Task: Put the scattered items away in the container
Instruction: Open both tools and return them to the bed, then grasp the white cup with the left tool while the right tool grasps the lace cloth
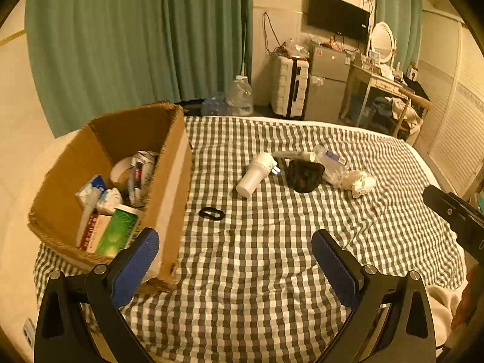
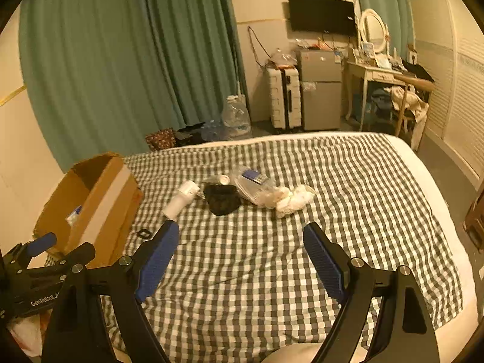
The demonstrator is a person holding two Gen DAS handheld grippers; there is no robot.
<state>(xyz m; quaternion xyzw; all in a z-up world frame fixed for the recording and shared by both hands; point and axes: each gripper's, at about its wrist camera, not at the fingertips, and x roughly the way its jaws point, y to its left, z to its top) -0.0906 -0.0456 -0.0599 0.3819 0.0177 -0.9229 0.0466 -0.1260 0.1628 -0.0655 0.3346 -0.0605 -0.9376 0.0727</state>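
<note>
A cardboard box point(image 1: 169, 181) stands on the left of the checked bedspread point(image 1: 272, 257) and holds a can, tissue packs and a green tube. Scattered in the middle are a white plug device point(image 1: 257, 174), a black pouch point(image 1: 304, 175), a clear plastic bag point(image 1: 331, 163), crumpled white tissue point(image 1: 361, 183) and a black hair tie point(image 1: 211, 213). My left gripper point(image 1: 236, 260) is open and empty beside the box's near corner. My right gripper point(image 2: 240, 257) is open and empty, short of the white plug device point(image 2: 183, 199), black pouch point(image 2: 222, 201) and tissue point(image 2: 295, 201). The box point(image 2: 103, 205) is at its left.
Green curtains point(image 1: 121, 45) hang behind the bed. A white suitcase point(image 1: 289, 89), a small fridge point(image 1: 328, 81), a dressing table with mirror point(image 1: 382, 60) and a large water bottle point(image 1: 240, 95) stand on the floor beyond the bed's far edge.
</note>
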